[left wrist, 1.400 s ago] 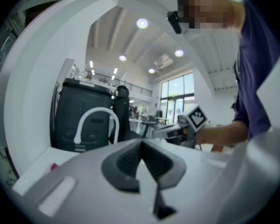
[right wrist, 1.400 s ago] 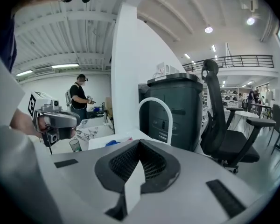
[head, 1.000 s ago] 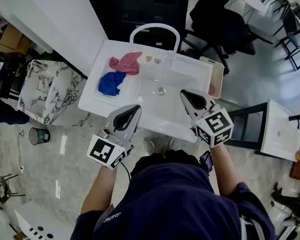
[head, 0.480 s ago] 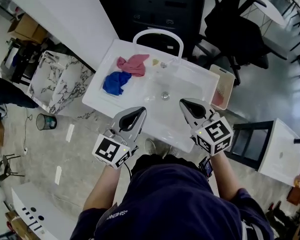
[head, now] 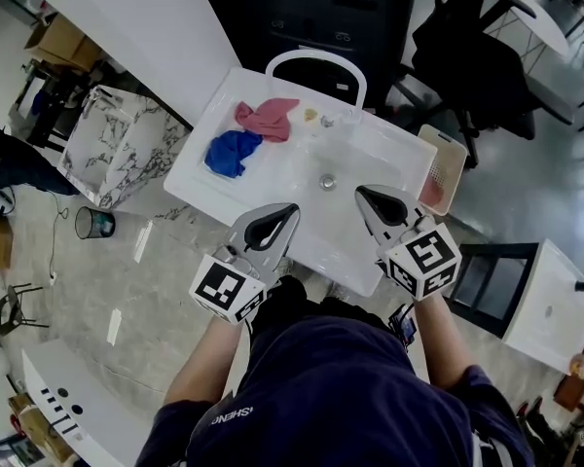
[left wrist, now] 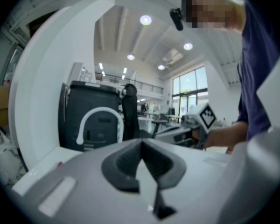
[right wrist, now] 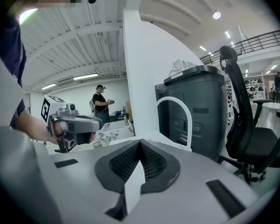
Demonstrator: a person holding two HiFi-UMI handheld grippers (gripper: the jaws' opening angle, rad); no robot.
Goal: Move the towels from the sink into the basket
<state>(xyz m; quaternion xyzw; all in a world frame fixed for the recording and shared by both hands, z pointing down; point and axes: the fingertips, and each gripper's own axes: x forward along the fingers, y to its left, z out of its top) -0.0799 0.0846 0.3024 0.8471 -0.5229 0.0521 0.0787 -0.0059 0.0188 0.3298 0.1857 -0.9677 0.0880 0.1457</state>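
A pink towel [head: 268, 118] and a blue towel [head: 230, 152] lie bunched on the left side of the white sink [head: 370, 159], left of the drain [head: 327, 181]. The beige basket [head: 436, 169] stands against the sink's right end. My left gripper [head: 289, 210] hovers over the sink's front edge, shut and empty; its jaws [left wrist: 141, 146] meet in a line. My right gripper [head: 362, 192] is beside it over the basin's front, also shut on nothing, with its jaws [right wrist: 140, 145] pressed together. Both are well short of the towels.
A white arched faucet [head: 316, 61] rises at the sink's back, in front of a dark cabinet [head: 311, 8]. A marble-patterned stand [head: 112, 149] and a small bin [head: 94, 223] are at the left. A black office chair [head: 467, 47] and a white table [head: 540, 280] are at the right. A person [right wrist: 101, 102] stands far off.
The head view has drifted, so the sink sits a little further right in the frame. The left gripper has edged rightward towards the basin. Both grippers stay shut, and the towels have not moved.
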